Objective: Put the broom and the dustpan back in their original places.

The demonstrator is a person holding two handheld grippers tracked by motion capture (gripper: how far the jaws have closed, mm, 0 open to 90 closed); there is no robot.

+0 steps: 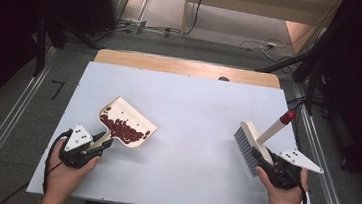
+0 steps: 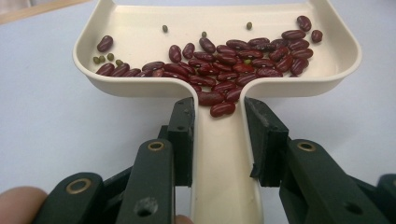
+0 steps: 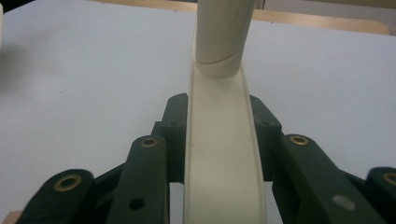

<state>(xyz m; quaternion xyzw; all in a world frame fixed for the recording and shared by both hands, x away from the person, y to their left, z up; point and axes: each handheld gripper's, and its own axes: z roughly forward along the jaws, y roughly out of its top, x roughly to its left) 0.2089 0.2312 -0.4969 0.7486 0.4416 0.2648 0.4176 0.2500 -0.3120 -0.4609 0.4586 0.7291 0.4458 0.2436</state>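
From the high view, the left gripper [image 1: 99,142] holds a cream plastic dustpan [image 1: 126,122] by its handle at the left of the white table top [image 1: 193,113], dark red kidney beans [image 1: 123,129] heaped in its tray, while the right gripper [image 1: 263,162] holds a cream hand brush with grey bristles and a red-tipped handle [image 1: 253,144] at the right. In the left gripper view, the black jaws are clamped on either side of the dustpan's handle [image 2: 219,158], with the beans [image 2: 243,60] and a few small green ones [image 2: 105,58] lying against the tray's near wall. In the right gripper view, the jaws are clamped on the brush's cream back [image 3: 219,149], above the table top [image 3: 84,74].
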